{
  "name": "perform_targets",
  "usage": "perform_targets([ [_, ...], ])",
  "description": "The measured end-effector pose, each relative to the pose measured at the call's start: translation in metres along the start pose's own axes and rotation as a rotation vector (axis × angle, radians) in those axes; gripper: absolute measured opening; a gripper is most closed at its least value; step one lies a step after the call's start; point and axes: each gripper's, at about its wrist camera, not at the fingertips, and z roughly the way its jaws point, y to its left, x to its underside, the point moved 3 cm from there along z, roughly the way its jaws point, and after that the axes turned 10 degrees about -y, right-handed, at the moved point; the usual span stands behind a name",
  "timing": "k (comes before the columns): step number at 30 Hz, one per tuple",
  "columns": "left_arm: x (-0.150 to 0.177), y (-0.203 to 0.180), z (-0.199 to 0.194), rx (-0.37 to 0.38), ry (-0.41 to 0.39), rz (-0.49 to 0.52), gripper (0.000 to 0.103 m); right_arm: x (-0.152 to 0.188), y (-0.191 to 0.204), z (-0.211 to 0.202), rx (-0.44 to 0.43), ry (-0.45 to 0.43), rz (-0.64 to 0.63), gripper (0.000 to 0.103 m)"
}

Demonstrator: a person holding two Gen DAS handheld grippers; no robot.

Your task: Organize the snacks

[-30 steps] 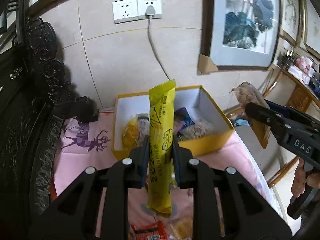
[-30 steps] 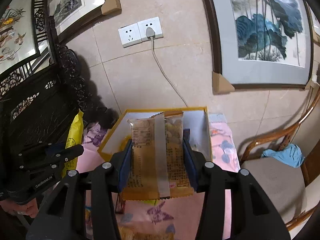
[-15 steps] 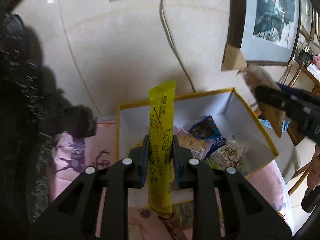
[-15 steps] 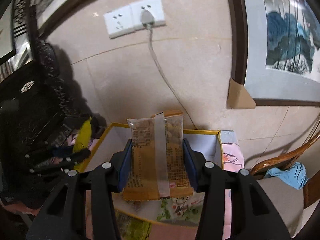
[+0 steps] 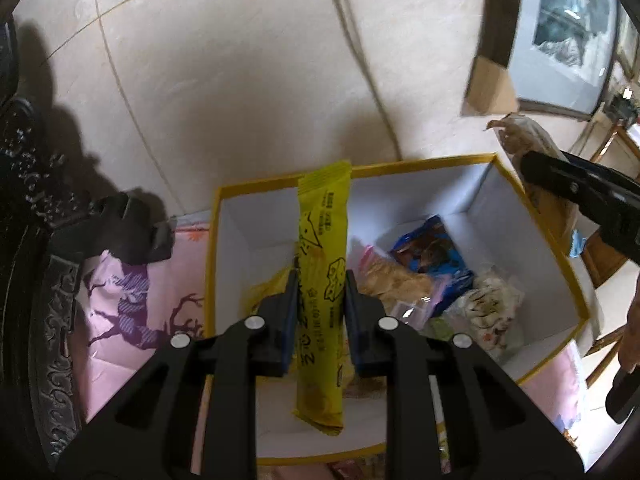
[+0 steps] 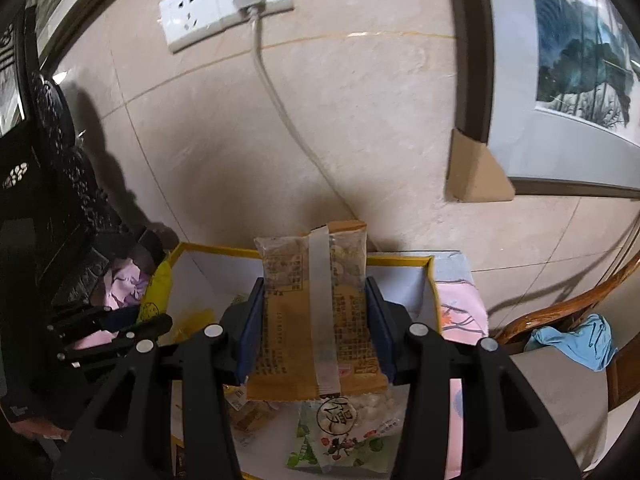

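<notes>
My left gripper (image 5: 320, 280) hangs over the open yellow box (image 5: 360, 168). A long yellow snack bar (image 5: 324, 216) stands upright between its pads, which still touch it while the jaws are opening. My right gripper (image 6: 314, 292) is over the box's right side with an orange-brown nut packet (image 6: 312, 264) between its pads; its jaws are opening too. The box's white inside holds a blue packet (image 5: 432, 252), a green-and-white packet (image 6: 344, 428) and other snacks. Each gripper shows in the other's view: the right gripper (image 5: 560, 184) and the left gripper (image 6: 116, 328).
The box sits on a pink patterned cloth (image 5: 132, 292). Dark carved furniture (image 5: 24, 200) stands close on the left. A tiled wall with a socket (image 6: 224, 4) and cable is right behind. A framed painting (image 6: 580, 60) and a rattan chair with a blue cloth (image 6: 572, 340) are to the right.
Both grippers have moved forward and down from in front of the box to over it, tilting more downward. The yellow bar and the orange-brown packet stayed between their pads.
</notes>
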Motion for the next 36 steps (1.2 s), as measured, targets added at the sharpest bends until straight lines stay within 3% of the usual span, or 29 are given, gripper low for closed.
perform_targets([
  [1, 0.001, 0.002, 0.003, -0.026, 0.008, 0.006, 0.079, 0.003, 0.003, 0.005, 0.001, 0.005, -0.011, 0.085],
  [2, 0.002, 0.004, 0.003, -0.09, 0.007, 0.014, 0.101, 0.008, 0.007, 0.011, 0.033, 0.026, -0.042, 0.1],
  [3, 0.003, 0.007, -0.002, -0.146, -0.032, 0.012, 0.101, 0.011, 0.009, 0.012, 0.056, 0.03, -0.054, 0.102],
  [4, 0.004, 0.007, -0.008, -0.154, -0.061, 0.015, 0.101, 0.013, 0.013, 0.01, 0.047, 0.025, -0.062, 0.102],
  [6, 0.005, 0.006, -0.011, -0.131, -0.044, 0.023, 0.101, 0.015, 0.017, 0.003, 0.042, 0.012, -0.08, 0.102],
  [9, 0.006, 0.006, -0.018, -0.172, -0.035, 0.015, 0.101, 0.014, 0.019, -0.012, 0.058, 0.016, -0.096, 0.102],
  [16, 0.018, 0.007, -0.054, -0.14, -0.022, -0.089, 0.101, 0.008, 0.014, -0.084, 0.093, -0.076, -0.051, 0.102],
  [22, 0.017, 0.009, -0.135, -0.015, -0.11, -0.3, 0.101, 0.016, -0.007, -0.162, 0.078, -0.156, 0.148, 0.102],
  [26, 0.006, -0.002, -0.19, -0.023, -0.225, -0.255, 0.101, 0.009, -0.013, -0.208, 0.134, -0.215, 0.159, 0.102],
  [29, -0.001, -0.013, -0.231, 0.009, -0.3, -0.208, 0.101, 0.003, -0.01, -0.238, 0.127, -0.27, 0.165, 0.102],
  [36, -0.004, -0.028, -0.28, 0.087, -0.384, -0.172, 0.101, -0.007, 0.011, -0.286, 0.093, -0.359, 0.113, 0.102],
])
